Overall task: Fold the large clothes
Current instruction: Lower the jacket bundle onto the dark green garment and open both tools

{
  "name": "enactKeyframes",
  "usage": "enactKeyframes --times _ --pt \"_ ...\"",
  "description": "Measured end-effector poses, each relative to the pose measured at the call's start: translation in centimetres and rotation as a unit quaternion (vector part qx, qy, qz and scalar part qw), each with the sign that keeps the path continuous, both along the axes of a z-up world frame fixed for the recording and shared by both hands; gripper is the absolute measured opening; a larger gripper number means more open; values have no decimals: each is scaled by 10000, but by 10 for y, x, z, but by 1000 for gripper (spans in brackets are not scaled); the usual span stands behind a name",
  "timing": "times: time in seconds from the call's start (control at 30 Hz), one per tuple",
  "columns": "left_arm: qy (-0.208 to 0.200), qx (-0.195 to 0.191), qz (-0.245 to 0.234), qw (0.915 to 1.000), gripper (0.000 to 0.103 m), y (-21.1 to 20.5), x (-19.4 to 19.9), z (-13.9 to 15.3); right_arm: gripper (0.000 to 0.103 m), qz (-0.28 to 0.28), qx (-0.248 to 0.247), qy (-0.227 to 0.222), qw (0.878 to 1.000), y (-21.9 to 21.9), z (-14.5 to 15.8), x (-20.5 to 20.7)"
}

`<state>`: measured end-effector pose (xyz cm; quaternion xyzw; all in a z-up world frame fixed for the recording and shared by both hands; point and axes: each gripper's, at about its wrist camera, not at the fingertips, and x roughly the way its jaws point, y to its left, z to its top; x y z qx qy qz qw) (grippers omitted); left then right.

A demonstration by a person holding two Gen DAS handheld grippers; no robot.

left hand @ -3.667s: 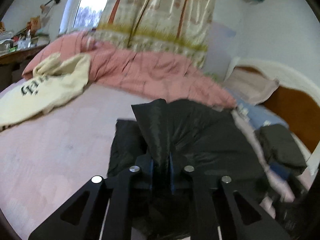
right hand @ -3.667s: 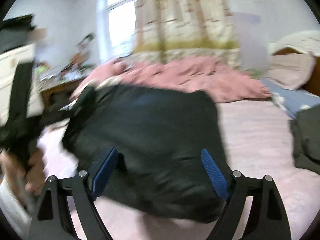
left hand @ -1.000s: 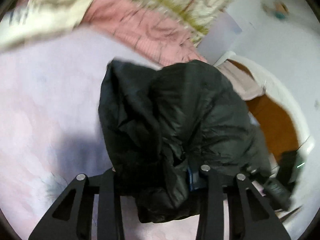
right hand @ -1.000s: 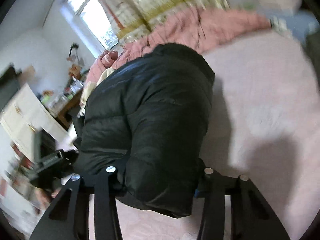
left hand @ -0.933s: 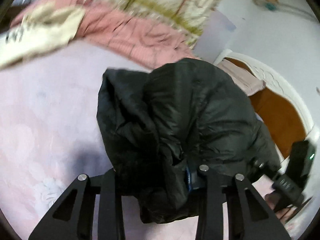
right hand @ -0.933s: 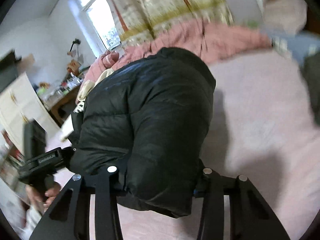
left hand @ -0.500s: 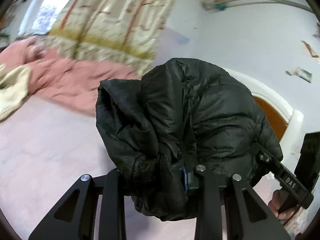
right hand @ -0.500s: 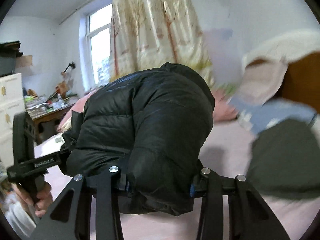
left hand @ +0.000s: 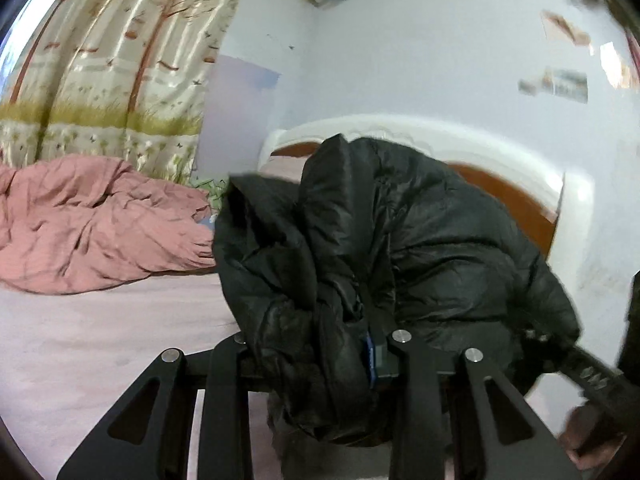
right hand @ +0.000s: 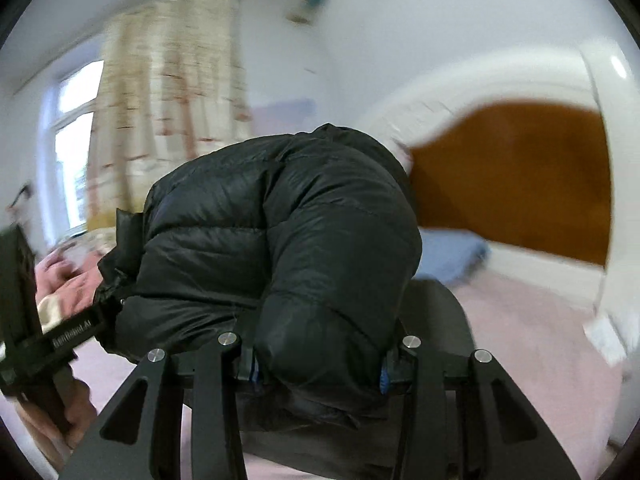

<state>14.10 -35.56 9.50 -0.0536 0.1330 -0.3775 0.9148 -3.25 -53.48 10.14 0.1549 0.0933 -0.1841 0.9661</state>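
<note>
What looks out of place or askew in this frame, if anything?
Nothing looks damaged or spilled. The black puffer jacket is a bunched bundle clamped between the left gripper and right gripper, raised off the pink bed. A rumpled pink quilt lies heaped near the curtain.

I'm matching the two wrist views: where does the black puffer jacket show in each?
Left wrist: black puffer jacket fills centre and right, bunched between the left gripper fingers.
Right wrist: it fills the centre, a thick roll clamped in the right gripper.
Shared landmark: the headboard, behind the jacket in both.
</note>
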Motion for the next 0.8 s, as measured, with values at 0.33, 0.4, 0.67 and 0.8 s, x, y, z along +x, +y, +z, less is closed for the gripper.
enactKeyframes --times 0.33,0.4,0.67,0.8 --pt "667 608 34 9959 55 -48 34 -63 52 -777 -25 912 9928 -33 -42 26" --pt "460 693 321 9960 63 -41 30 -57 60 -844 -178 1014 9911 -25 -38 29" --pt "-746 827 900 9897 103 8 -20 -15 103 -1151 -688 392 9902 8 1 -19" --pt "-791 342 940 9918 103 51 -41 7 103 -1132 -391 -287 9924 18 25 -52"
